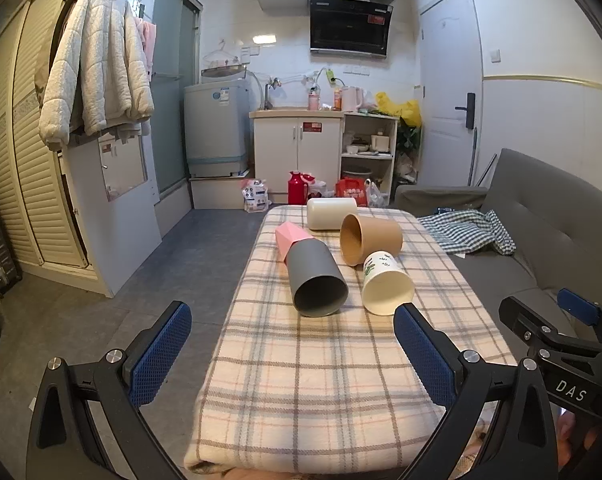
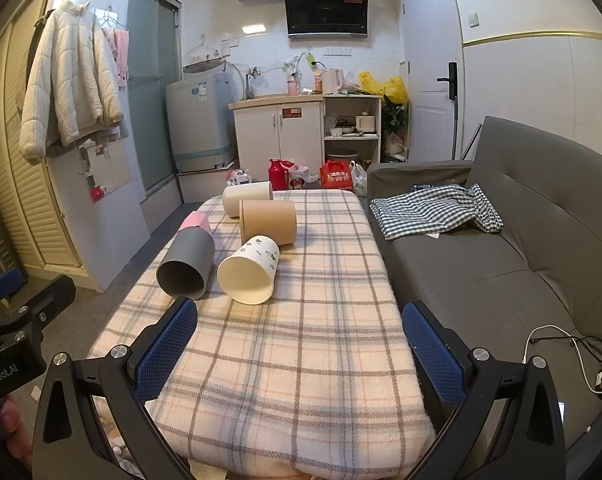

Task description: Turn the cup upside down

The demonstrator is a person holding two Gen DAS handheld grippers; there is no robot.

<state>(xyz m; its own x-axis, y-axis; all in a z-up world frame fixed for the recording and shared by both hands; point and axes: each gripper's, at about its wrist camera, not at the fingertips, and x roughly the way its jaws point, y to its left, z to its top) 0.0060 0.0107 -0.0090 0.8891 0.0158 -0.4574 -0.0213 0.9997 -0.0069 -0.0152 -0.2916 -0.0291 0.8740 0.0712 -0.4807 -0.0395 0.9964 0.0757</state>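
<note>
Five cups lie on their sides on the plaid-covered surface (image 1: 321,380): a grey cup (image 1: 315,278) with its mouth toward the cameras, a pink cup (image 1: 291,238) behind it, a white cup with green leaf prints (image 1: 385,282), a kraft-brown cup (image 1: 371,238), and a plain cream cup (image 1: 332,213) farthest back. The left tool (image 1: 293,354) and right tool (image 2: 301,354) hover near the surface's front edge, fingers spread apart, holding nothing.

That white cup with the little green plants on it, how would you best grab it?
Across its round wall, near the middle. The printed cup lies on its side, mouth facing the grippers, so come from above with one finger on each flank. The right gripper, open, is nearer.
</note>
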